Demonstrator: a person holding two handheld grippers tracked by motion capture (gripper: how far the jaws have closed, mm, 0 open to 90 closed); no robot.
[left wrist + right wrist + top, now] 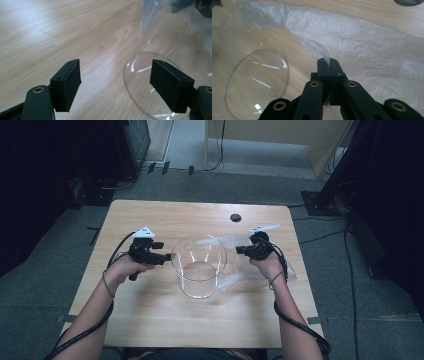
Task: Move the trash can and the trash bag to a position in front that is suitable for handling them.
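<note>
A clear round container (199,267) stands upright at the middle of the wooden table (150,320). A thin clear plastic bag (231,245) lies to its right, partly lifted off the wood. My right gripper (240,250) is shut on the plastic bag; in the right gripper view its tips (329,62) pinch a raised fold of the bag (367,42), with the container (257,80) to the left. My left gripper (167,259) hovers just left of the container, open. In the left gripper view its pads (66,85) stand wide apart with nothing between them, and the container's rim (130,75) curves beyond.
A dark round cable hole (235,217) sits near the table's far edge. Cables trail from both grippers along the forearms. Around the table are grey floor, a black stand base (320,202) at the right and dark equipment (132,142) at the back left.
</note>
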